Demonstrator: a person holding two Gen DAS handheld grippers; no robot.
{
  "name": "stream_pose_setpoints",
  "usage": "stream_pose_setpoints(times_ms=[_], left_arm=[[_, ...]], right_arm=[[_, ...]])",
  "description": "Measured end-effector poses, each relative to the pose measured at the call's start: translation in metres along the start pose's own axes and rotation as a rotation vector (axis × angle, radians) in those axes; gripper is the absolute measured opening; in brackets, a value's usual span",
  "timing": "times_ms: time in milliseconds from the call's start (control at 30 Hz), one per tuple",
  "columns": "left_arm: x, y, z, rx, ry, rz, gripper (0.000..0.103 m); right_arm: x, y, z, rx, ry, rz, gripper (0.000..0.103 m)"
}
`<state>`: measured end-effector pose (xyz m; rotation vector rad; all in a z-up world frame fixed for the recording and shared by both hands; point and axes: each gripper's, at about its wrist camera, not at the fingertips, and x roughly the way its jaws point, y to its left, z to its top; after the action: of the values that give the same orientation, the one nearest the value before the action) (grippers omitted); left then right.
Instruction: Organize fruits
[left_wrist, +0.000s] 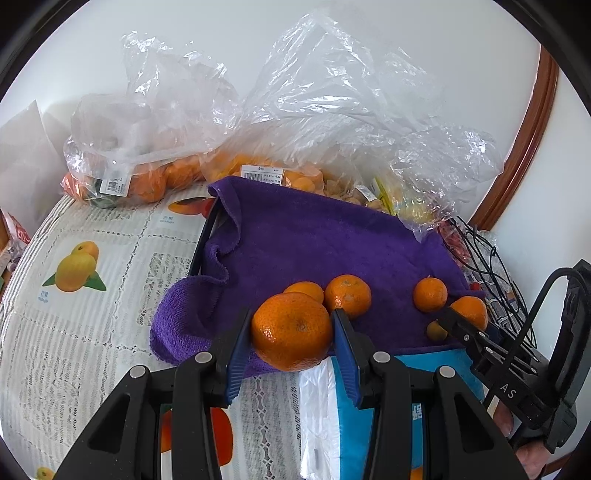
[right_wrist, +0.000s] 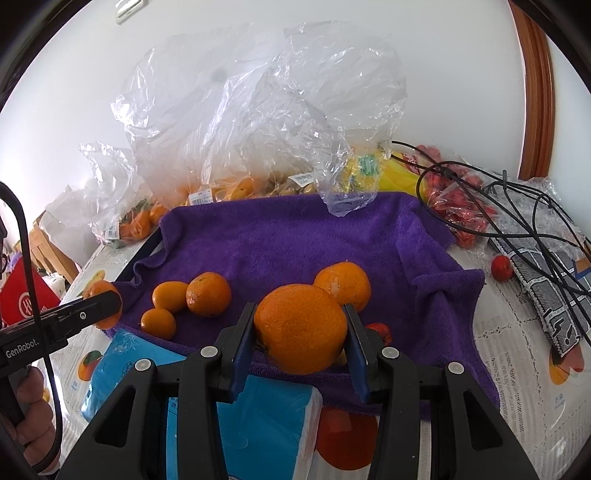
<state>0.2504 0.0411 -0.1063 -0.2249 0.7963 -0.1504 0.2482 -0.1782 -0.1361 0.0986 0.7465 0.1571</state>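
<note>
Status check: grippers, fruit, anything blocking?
Left gripper shut on orange. Right gripper shut on orange. Loose oranges on purple towel. Nothing blocking.

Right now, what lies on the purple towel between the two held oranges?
In the right wrist view, three loose oranges sit on the purple towel between the left gripper's orange and the right gripper's orange.

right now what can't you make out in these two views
- Left wrist view: what lies under the purple towel; the towel covers it.
- Left wrist view: print on the bag labels; too small.
- Right wrist view: fruit behind the clear bags; crinkled plastic blurs it.
- Right wrist view: the red fruit beside the right gripper's fingers; mostly hidden by them.
- Both views: the blue package; gripper bodies block it.
</note>
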Motion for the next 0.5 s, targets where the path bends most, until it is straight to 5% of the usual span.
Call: stream_pose_setpoints(times_ms=[500], left_arm=[[0.0029, 0.0058, 0.001, -0.025, 0.0, 0.003, 0.041]], right_arm=[[0.0036, -0.0034, 0.0002, 0.01, 0.024, 0.009, 0.045]])
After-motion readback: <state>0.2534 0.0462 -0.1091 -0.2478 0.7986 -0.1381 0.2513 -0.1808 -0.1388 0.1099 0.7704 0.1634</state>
